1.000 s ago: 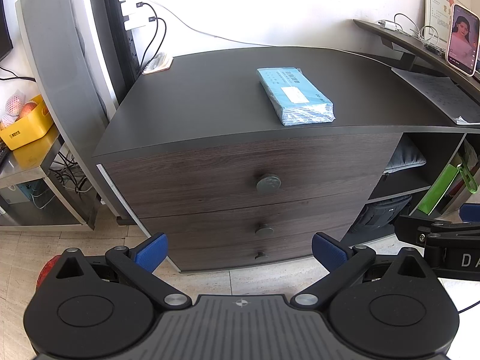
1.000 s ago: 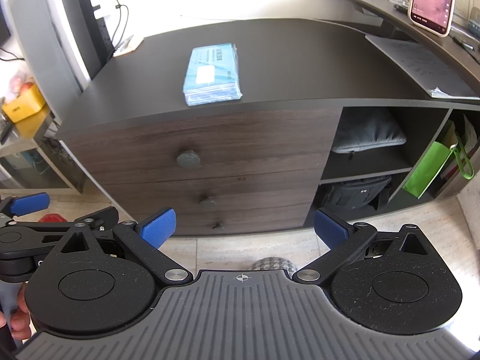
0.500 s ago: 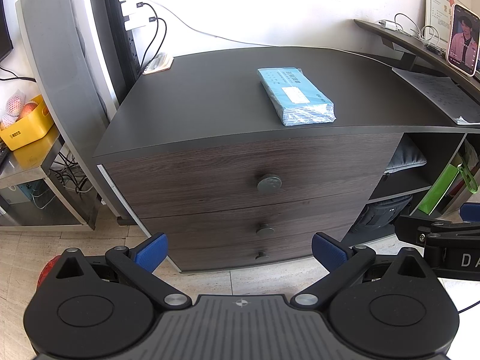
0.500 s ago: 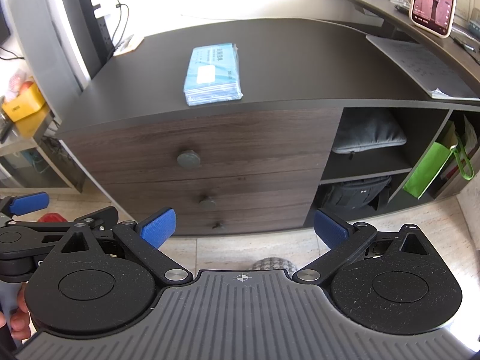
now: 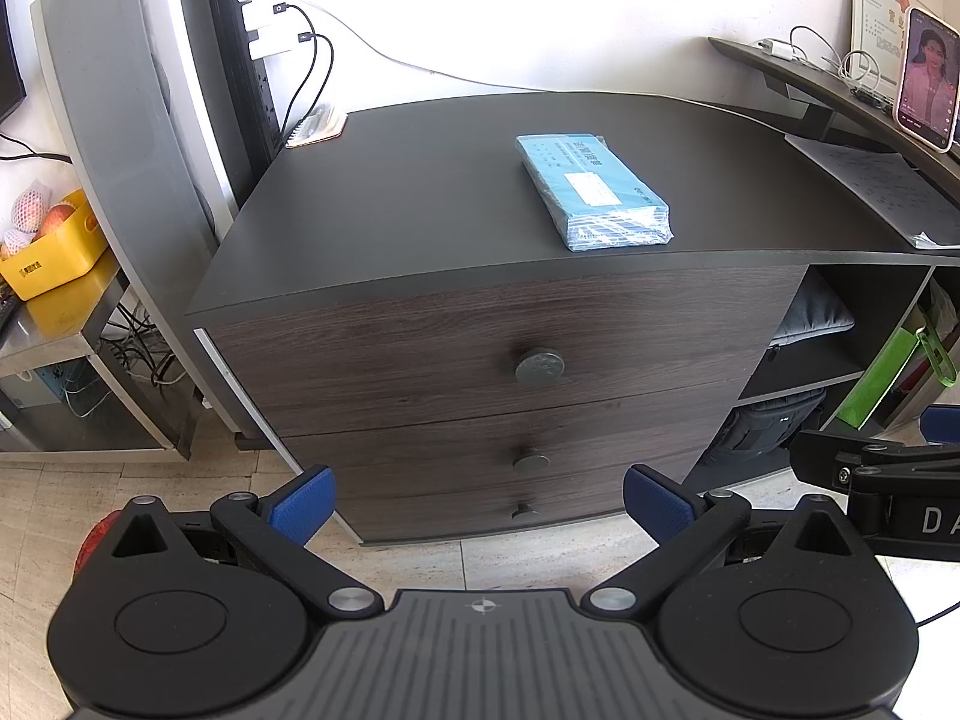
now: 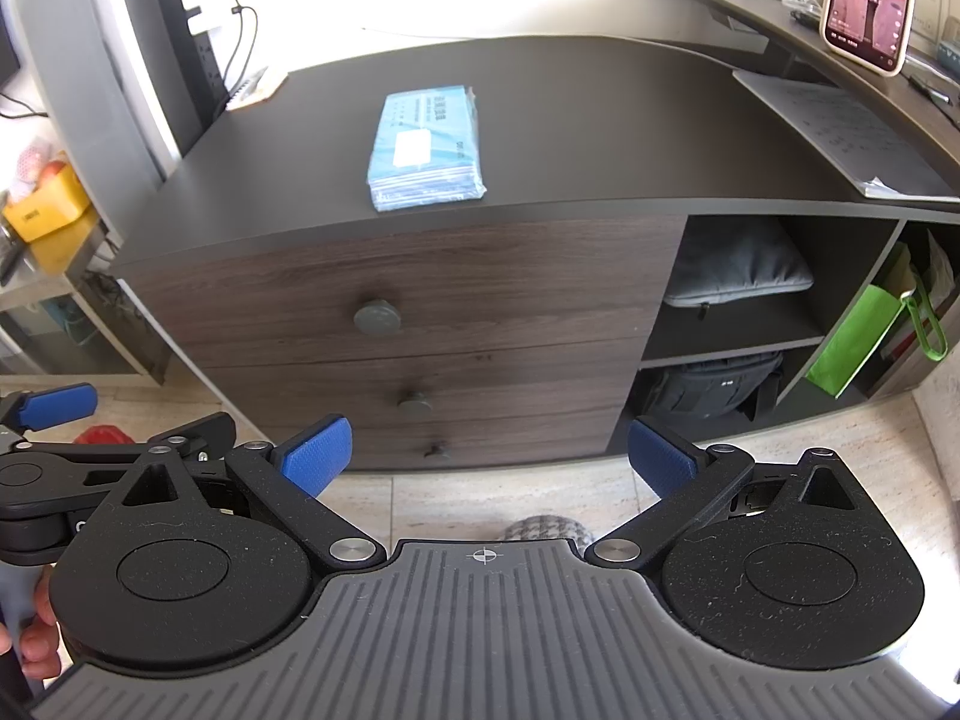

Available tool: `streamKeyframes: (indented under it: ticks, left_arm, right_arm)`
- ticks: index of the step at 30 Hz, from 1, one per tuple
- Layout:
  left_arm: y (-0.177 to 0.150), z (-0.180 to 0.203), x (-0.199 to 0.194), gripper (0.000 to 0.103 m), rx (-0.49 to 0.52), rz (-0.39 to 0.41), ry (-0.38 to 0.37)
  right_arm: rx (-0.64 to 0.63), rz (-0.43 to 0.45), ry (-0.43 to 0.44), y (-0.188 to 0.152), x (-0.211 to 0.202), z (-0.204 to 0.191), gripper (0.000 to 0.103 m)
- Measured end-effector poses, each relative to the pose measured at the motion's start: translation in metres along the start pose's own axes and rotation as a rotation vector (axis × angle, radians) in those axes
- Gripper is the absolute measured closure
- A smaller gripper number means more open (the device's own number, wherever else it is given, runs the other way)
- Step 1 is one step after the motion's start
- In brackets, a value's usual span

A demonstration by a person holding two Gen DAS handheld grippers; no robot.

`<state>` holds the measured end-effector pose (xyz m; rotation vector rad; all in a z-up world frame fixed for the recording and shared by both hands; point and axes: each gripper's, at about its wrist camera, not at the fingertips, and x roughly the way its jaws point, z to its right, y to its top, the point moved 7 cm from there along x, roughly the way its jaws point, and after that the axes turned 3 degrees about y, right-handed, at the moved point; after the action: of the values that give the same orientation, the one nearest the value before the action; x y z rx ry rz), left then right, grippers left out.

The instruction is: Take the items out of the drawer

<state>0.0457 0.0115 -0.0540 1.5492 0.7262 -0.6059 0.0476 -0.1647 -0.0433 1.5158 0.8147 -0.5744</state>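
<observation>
A dark wood cabinet has three shut drawers. The top drawer has a round grey knob, also seen in the right wrist view. Smaller knobs mark the lower drawers. A blue wrapped packet lies on the cabinet top, also in the right wrist view. My left gripper is open and empty, held back from the drawers, low near the floor. My right gripper is open and empty, at the same distance, beside the left one.
Open shelves to the right hold a grey pouch, a black bag and a green bag. A phone stands on a raised shelf. A yellow bin sits on a metal rack at left. Papers lie on the cabinet top.
</observation>
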Motion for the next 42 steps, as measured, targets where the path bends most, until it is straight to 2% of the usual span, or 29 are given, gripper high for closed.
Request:
streamKeyframes:
  ticks: [18, 24, 30, 34, 42]
  left_arm:
    - [-0.005, -0.002, 0.017, 0.001, -0.013, -0.046, -0.011]
    - [-0.009, -0.006, 0.028, 0.001, -0.032, -0.089, -0.025]
    - [-0.014, -0.003, 0.037, 0.001, -0.003, -0.125, -0.039]
    - [-0.016, -0.003, 0.042, 0.001, 0.001, -0.145, -0.036]
    - [-0.021, 0.005, 0.045, 0.005, 0.031, -0.183, -0.106]
  right_arm:
    - [0.013, -0.034, 0.002, -0.002, 0.013, 0.003, 0.002]
    - [0.022, -0.05, -0.001, -0.003, 0.02, 0.006, 0.002]
    - [0.05, -0.066, -0.006, -0.001, 0.03, 0.016, 0.002]
    - [0.078, -0.05, -0.017, 0.003, 0.033, 0.025, 0.002]
    - [0.1, 0.031, -0.122, 0.01, 0.035, 0.044, 0.001]
